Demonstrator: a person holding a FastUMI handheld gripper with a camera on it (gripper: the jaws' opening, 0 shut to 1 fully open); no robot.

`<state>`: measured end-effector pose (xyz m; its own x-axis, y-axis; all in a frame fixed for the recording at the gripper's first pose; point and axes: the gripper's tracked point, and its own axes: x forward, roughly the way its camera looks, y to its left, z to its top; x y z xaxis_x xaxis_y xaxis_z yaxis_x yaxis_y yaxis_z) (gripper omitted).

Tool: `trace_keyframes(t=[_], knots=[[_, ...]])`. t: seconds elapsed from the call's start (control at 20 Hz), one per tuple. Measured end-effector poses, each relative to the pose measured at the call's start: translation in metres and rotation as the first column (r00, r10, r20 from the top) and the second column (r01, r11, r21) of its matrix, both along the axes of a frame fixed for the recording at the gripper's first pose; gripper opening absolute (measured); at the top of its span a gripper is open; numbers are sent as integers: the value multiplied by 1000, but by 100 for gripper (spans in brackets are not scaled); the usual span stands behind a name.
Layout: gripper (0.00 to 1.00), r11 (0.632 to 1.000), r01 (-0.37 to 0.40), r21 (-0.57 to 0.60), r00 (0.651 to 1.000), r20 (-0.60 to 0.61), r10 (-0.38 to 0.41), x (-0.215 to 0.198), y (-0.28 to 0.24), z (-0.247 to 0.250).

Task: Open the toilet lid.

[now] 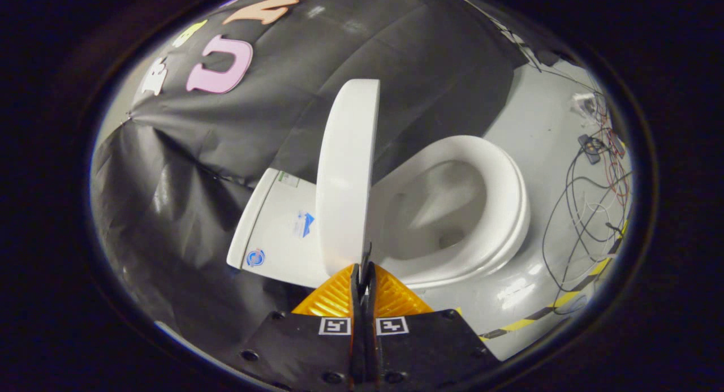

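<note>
Claw (362, 273) sat nearest the cam, fingers pressed together w/ no gap I could see. Tips were right at the lid's near edge; couldn't tell if any of that rim was pinched between them, looked more like touching than gripping.

Largest to smallest past that:

Booth wall (186, 171), black cloth, hung behind everything.

Floor (543, 132), pale grey and glossy, lay on the bowl side, w/ a yellow-black tape strip (543, 313) across it.

Toilet (509, 233) lay just beyond the fingers, tilted over in my view. Tank (271, 233) was on one side of the lid, seat ring + open bowl (441, 211) on the other.

Lid (346, 171) stood edge-on, swung up off the seat, close to upright but not yet resting on the tank. I judged the task nearly done.

Cables (588, 211), a loose tangle, lay on the floor well beyond the bowl.

Handling, my read: lid was rigid moulded plastic, light-ish, smooth + slippery, hinged at the tank end. Thin rim was the only pinchable spot, so best hold was the free edge far from the hinge, or just push flat on its underside. Risk: it'd slip off shut tips and drop back.
</note>
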<state>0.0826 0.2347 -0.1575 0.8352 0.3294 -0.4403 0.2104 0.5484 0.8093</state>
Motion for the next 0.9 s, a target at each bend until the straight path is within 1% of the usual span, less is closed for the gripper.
trace_keyframes(t=[0.2, 0.35, 0.6, 0.9], knots=[[2, 1000, 0, -6, 1000, 3, 0, 2, 4, 9], [2, 999, -1, -35, 1000, 1, 1, 5, 6, 17], [2, 991, 4, -134, 1000, 0, -4, 12, 11, 30], [2, 972, 50, -232, 999, -2, -52, 17, 22, 47]])
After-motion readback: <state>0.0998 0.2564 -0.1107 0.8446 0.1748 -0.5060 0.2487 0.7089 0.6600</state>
